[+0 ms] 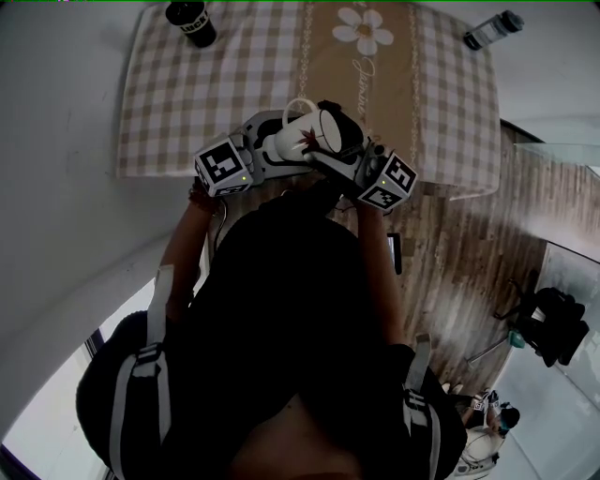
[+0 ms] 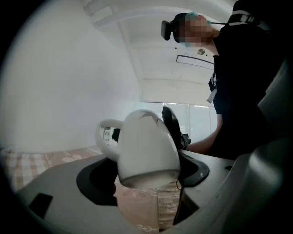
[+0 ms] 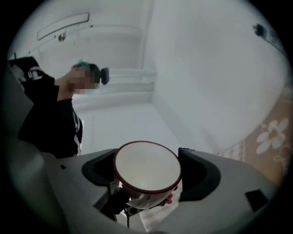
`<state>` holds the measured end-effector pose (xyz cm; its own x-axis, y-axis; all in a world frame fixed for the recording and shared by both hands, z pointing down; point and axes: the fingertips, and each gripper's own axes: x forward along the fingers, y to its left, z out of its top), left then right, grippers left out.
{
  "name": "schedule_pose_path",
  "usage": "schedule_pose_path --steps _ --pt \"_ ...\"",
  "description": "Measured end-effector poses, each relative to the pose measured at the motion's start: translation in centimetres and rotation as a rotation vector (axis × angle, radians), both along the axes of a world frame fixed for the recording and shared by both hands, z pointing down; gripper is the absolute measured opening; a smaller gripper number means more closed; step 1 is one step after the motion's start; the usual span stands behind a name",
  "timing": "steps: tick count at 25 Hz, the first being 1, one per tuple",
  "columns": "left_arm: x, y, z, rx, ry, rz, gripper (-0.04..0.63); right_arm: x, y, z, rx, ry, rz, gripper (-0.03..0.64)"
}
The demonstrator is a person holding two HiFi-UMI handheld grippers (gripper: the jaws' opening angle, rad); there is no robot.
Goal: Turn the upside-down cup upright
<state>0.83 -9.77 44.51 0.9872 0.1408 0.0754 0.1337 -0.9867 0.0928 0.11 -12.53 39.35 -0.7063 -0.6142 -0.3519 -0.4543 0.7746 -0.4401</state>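
- Cup [image 1: 302, 139] hangs in the air between my two grippers. It lies on its side above the near edge of the checked tablecloth [image 1: 187, 94], and only my fingers touch it.
- My left gripper [image 1: 277, 142] comes in from the left, with its pale jaws closed on the base end of the cup.
- In the left gripper view, the white cup [image 2: 146, 146] fills the gap of the left gripper [image 2: 145, 177], with its base turned toward the camera.
- My right gripper [image 1: 336, 137] comes in from the right. Its dark jaws clamp the mouth end, one on the far side and one on the near side.
- In the right gripper view, the open mouth of the cup [image 3: 146, 167] faces the camera inside the right gripper [image 3: 147, 172]. The dark red rim [image 3: 146, 191] meets a pad on each side.
- In the head view, the handle [image 1: 298, 105] points away from me, toward the middle of the table. In the left gripper view, the handle [image 2: 104, 137] sticks out to the left of the cup's body.
- A reddish mark [image 1: 307, 141] shows on the cup's side.
- The left marker cube [image 1: 223, 167] and the right marker cube [image 1: 387, 182] sit on my side of the cup.
- A daisy print [image 1: 364, 31] lies on the tan strip down the cloth.
- A dark can [image 1: 192, 22] stands near the far left corner and a bottle [image 1: 493, 29] lies near the far right corner. Both are well apart from the cup.
- Wooden floor [image 1: 469, 244] shows to the right of the table.
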Motion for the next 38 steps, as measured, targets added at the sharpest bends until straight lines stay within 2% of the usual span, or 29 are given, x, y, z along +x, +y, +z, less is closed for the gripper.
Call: schedule_pose_path --steps 3,7,10,15,20,26,35,38 --pt "0.1 0.3 1.1 -0.006 -0.021 0.002 0.374 -1.3 0.4 -0.2 0.067 0.202 0.007 0.411" --pt "0.4 0.9 1.7 0.012 -0.038 0.023 0.371 -2.6 1.1 -0.7 0.165 0.407 0.008 0.413" --pt "0.6 1.3 2.3 0.066 -0.067 0.042 0.37 -3.5 1.7 -1.2 0.227 0.515 0.027 0.411" --pt "0.9 1.3 3.7 0.138 -0.127 0.035 0.365 -4.2 2.4 0.7 0.269 0.706 0.023 0.413" --pt "1.2 1.5 5.3 0.134 -0.174 0.03 0.36 -4.3 2.6 2.2 0.275 0.774 0.001 0.413" --pt "2.0 0.4 6.5 0.153 -0.213 0.011 0.36 -3.5 1.6 3.2 0.26 0.8 0.0 0.413" --pt "3.5 -1.9 9.1 0.193 -0.351 0.004 0.357 -1.5 -0.6 5.5 0.213 0.864 0.021 0.413" --pt "4.0 -2.6 10.7 0.169 -0.401 0.008 0.356 -1.2 -1.3 6.9 0.2 0.901 0.015 0.413"
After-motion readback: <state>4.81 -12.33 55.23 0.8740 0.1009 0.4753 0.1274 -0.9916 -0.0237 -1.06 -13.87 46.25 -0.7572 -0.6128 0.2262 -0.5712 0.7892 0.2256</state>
